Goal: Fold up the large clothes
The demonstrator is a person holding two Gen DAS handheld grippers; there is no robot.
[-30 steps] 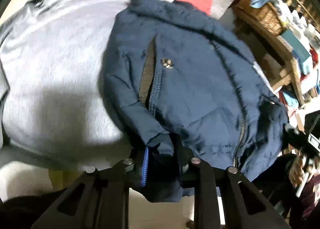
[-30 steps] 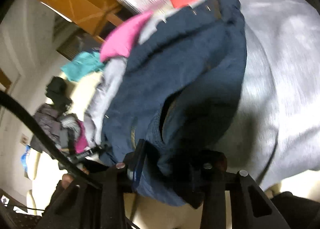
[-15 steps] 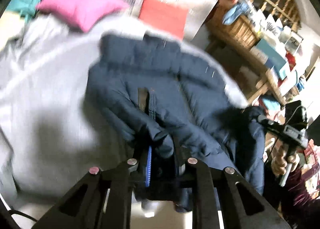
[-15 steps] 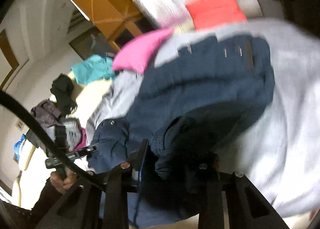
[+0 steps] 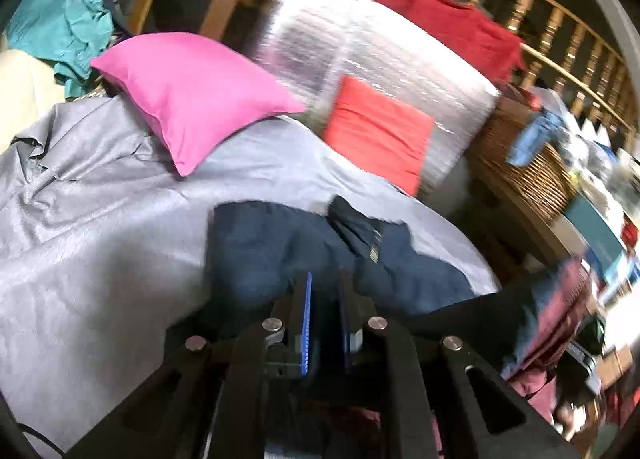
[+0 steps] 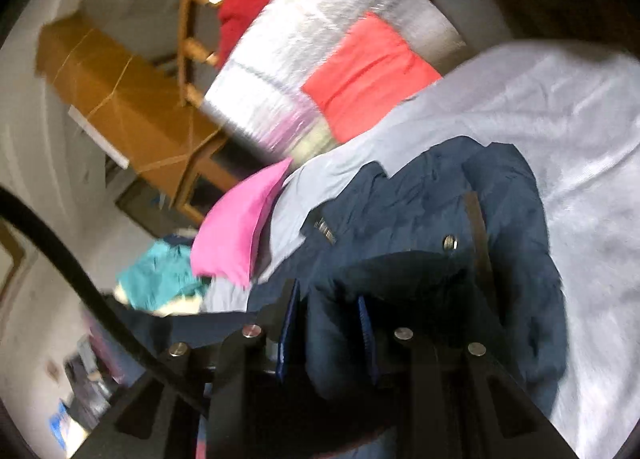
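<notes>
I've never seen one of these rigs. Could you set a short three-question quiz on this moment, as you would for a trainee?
1. True or false: the right gripper is shut on the navy jacket.
2. Multiple choice: the pink cushion rests on A) the wicker basket, B) the grey sheet, C) the floor.
3. Fill in: draped over the wooden railing is a ___ cloth.

Key
1. True; navy fabric fills the gap between its fingers.
2. B.
3. Red.
</notes>
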